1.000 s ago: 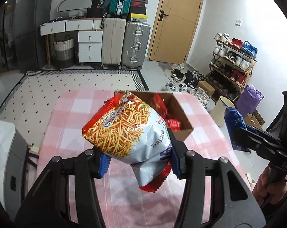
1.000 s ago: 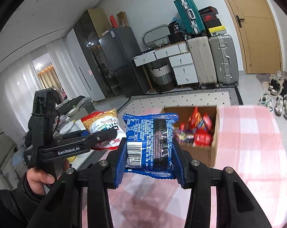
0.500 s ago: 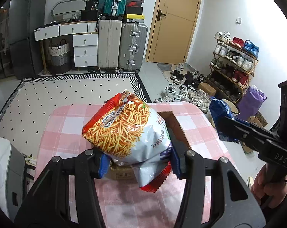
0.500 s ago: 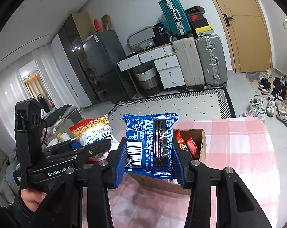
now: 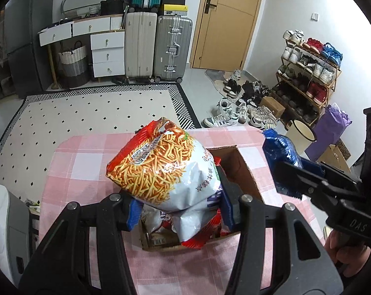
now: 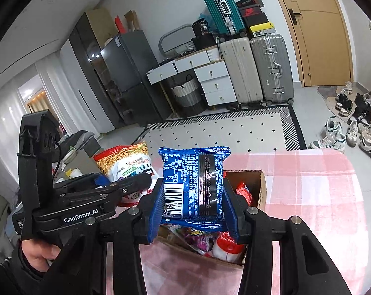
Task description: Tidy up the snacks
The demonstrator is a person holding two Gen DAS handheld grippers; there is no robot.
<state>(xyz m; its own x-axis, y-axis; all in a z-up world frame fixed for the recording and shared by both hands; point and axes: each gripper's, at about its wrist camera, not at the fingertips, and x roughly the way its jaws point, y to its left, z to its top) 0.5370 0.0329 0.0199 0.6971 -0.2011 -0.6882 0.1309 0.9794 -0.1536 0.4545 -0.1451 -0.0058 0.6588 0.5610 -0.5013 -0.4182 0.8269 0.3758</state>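
Since a sec ago both tongs have come over the cardboard box (image 5: pixel 244 169): it sat ahead of them on the table then, now it lies right under & just beyond the tips.

Left tongs (image 5: pixel 179 207) are clamped on the chip bag (image 5: pixel 160 169), blue pads pressing both sides of its lower half. Bag is puffy, orange sticks printed on front, white lower part, red edge; it hangs over the near-left part of the box & hides most of the inside from the left cam.

Right tongs (image 6: pixel 194 211) are clamped on the blue snack pack (image 6: pixel 194 184), barcode side toward the cam, upright, held above the near edge of the box (image 6: pixel 261 191). Below it: red & purple wrappers plus a white-red pack in the box.

Each cam sees the other pair: right tongs w/ blue pack (image 5: pixel 281 154) off to the right of the left pair; left tongs (image 6: pixel 126 185) w/ chip bag (image 6: pixel 126 162) to the left of the right pair, near but apart. A hand (image 6: pixel 37 253) grips the left handle.

Box sits on a pink checked tablecloth (image 5: pixel 87 162). Beyond the tips: spotted rug (image 5: pixel 87 113), suitcases (image 5: pixel 158 46), wooden door (image 5: pixel 227 19). Shoe rack (image 5: pixel 308 66) off to the right.
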